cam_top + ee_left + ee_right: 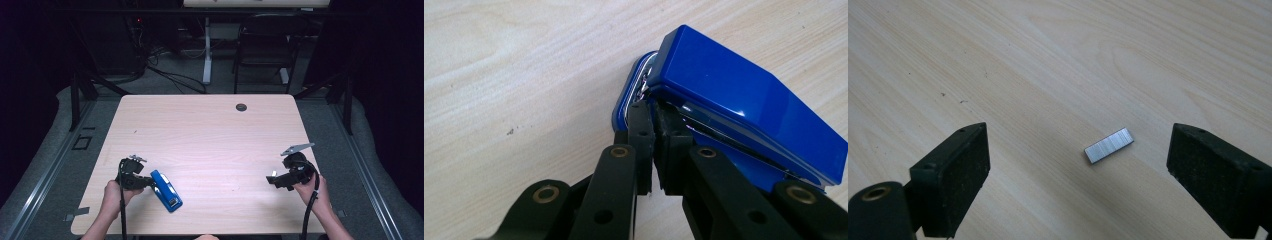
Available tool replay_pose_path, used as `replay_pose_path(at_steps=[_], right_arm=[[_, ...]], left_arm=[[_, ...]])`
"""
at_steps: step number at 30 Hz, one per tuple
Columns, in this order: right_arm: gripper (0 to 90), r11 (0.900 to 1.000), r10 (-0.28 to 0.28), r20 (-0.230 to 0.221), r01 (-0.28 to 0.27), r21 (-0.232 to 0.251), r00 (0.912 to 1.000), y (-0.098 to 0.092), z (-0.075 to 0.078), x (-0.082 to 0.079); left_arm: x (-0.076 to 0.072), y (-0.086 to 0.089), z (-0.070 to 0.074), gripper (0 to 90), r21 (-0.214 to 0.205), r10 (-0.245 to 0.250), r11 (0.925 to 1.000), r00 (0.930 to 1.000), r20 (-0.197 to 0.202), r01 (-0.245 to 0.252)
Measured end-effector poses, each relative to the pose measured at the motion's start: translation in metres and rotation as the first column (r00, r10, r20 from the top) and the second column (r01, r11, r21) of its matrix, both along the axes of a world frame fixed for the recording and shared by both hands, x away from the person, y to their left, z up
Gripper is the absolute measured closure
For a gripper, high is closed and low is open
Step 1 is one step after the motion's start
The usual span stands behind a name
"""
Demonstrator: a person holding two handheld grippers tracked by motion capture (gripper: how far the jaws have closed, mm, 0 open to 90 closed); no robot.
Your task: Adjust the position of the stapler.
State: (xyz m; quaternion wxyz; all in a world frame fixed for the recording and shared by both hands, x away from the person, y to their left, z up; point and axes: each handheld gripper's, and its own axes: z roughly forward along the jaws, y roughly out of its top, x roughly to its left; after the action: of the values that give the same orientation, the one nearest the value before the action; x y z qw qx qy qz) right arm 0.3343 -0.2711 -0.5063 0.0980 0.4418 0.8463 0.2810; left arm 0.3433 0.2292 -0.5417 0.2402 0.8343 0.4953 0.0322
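Stapler (744, 95) rear edge pinched between left jaws

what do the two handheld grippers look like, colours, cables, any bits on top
Both are black. The left gripper has black linkage arms with brass-coloured pivot pins and flat dark pads on its jaws. The right gripper has wide rectangular dark pads and a grey three-cornered plate on top. A black cable trails from each. No sleeves show on the forearms.

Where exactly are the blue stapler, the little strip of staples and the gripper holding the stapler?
blue stapler (734, 95), left gripper view, on its glossy top cover.
strip of staples (1108, 145), right gripper view, on its middle.
left gripper (655, 150), left gripper view, between its fingertips.
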Motion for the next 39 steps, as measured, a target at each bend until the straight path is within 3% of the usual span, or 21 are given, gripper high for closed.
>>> replay_pose_path(at_steps=[15,24,39], right_arm=[[9.8,1.0,0.006,-0.014,-0.006,-0.003,0.9999,0.001,-0.003,0.001],[9.8,1.0,0.0,-0.018,0.0,-0.009,0.9998,0.0,-0.003,0.0],[9.8,0.9998,-0.009,-0.017,0.009,-0.018,0.9998,-0.001,-0.004,-0.002]], left_arm=[[0.015,-0.018,-0.002,90.0,0.006,-0.03,0.9995,0.9986,0.044,0.03],[0.024,-0.028,-0.003,90.0,-0.011,-0.057,0.9983,0.9968,0.056,0.058],[0.033,-0.053,-0.004,90.0,-0.041,-0.132,0.9899,0.9875,0.085,0.136]])
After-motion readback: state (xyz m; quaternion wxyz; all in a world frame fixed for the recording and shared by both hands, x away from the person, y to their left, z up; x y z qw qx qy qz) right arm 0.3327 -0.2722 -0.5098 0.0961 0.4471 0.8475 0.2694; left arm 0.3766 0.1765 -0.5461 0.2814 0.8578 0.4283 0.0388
